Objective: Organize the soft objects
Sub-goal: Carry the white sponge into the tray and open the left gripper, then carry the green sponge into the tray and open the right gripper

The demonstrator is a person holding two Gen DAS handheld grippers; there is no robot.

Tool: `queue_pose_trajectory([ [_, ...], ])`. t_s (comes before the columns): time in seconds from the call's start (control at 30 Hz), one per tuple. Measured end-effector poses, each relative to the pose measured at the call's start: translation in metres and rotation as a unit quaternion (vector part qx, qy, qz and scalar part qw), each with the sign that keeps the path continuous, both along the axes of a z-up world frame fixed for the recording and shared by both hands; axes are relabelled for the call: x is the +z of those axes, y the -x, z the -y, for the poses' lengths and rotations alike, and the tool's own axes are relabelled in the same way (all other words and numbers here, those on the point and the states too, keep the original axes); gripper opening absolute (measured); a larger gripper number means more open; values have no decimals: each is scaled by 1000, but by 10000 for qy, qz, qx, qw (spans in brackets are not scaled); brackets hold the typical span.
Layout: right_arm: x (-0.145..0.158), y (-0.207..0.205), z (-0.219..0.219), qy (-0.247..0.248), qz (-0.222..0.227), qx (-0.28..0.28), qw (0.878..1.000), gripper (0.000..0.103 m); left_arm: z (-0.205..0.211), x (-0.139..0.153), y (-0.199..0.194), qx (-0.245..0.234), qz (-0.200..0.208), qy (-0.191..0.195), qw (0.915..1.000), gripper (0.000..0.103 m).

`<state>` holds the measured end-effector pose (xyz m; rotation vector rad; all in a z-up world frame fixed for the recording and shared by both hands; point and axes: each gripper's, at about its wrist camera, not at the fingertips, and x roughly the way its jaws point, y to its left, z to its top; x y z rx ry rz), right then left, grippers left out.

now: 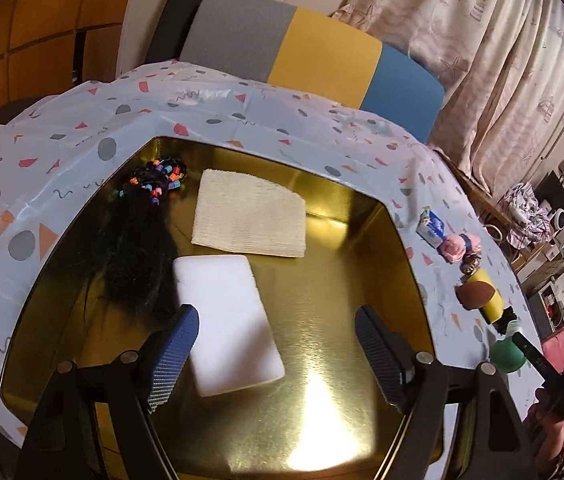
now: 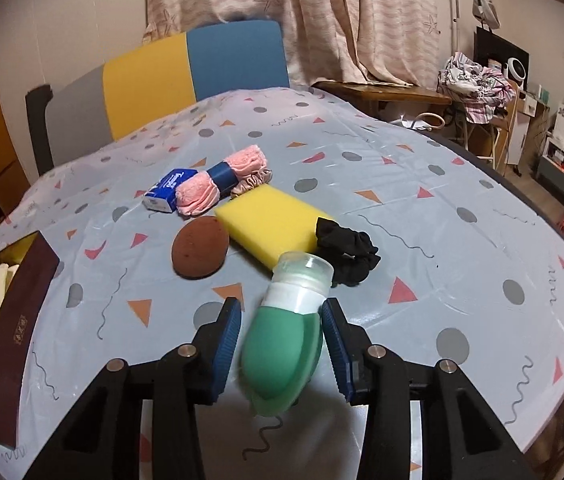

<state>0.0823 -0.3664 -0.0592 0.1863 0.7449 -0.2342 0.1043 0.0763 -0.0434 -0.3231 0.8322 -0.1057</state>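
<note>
Gold tin tray (image 1: pixel 362 216) is the biggest thing going, sitting on the patterned tablecloth (image 2: pixel 402 168), and it's already got three soft bits in it: a black wig with coloured beads (image 1: pixel 138 248), a cream folded towel (image 1: pixel 250 216) and a white foam sponge (image 1: pixel 230 320).

So maybe a third done, I'd guess. Left gripper (image 1: pixel 276 356) hangs over the tray with its jaws wide, holding nothing.

Waiting out on the cloth: yellow sponge (image 2: pixel 270 224), rolled pink cloth (image 2: pixel 210 188), brown puff (image 2: pixel 201 250), black scrunchie (image 2: pixel 352 254), tissue pack (image 2: pixel 166 192) (plus a beige scrunchie (image 2: pixel 252 182) behind the sponge).

Right gripper (image 2: pixel 280 344) has its jaws around the green squeeze bottle (image 2: pixel 286 340), which looks loosely pinched at best; I can't tell if it's properly gripped.
</note>
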Motion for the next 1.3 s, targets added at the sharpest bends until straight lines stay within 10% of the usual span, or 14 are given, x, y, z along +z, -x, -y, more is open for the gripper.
queue_pose_trajectory([
  [0.2,-20,-2,15,-516,-423,-104,9977,69,9,6,5,-99,82,11,9999,81],
  [0.67,-5,-5,-10,-476,-294,481,9973,50,20,-1,10,-217,-43,-19,9998,81],
  [1.0,49,-40,-133,-863,66,2169,9724,51,29,2,14,-362,-35,-88,9993,81],
  [1.3,54,-95,-263,-259,-270,3540,9345,51,20,0,12,-176,-77,-46,9998,81],
])
